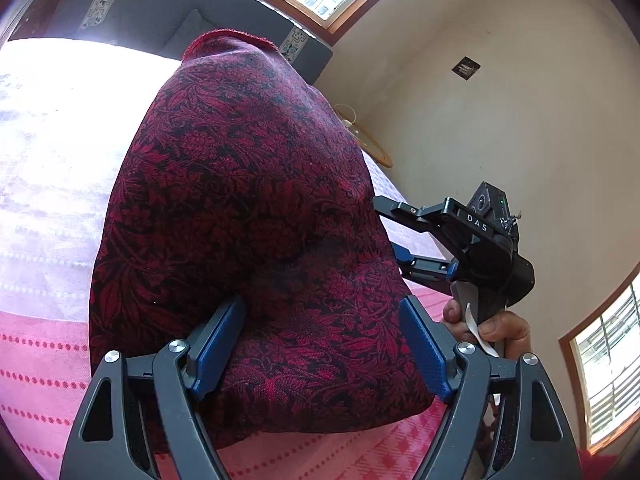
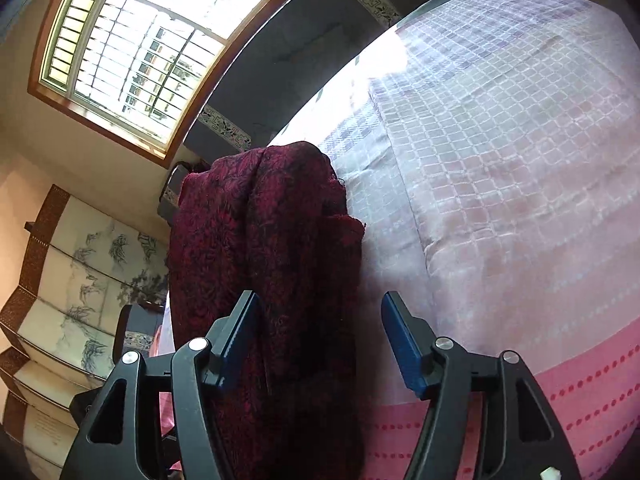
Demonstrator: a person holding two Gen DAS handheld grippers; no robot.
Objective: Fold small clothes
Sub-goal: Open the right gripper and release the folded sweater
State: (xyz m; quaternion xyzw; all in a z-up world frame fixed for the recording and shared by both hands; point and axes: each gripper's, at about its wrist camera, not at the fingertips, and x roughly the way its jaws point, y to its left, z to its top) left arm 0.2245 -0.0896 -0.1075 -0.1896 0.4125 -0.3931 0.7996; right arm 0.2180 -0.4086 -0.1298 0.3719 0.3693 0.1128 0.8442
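One red patterned garment [image 1: 248,216] lies on the bed [image 1: 44,208], at least one fold in by the layered edge. Left gripper [image 1: 320,344] fingers spread wide astride it, gripping nothing; right gripper [image 2: 320,344] half open, also empty. Probably another fold or tidying remains.

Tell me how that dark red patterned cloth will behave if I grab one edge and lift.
The cloth will probably sag and drape: it already lies in soft folds on the bedspread. Its woven surface looks grippy, so slipping seems unlikely. Doubled layers in the right wrist view may slide apart when lifted.
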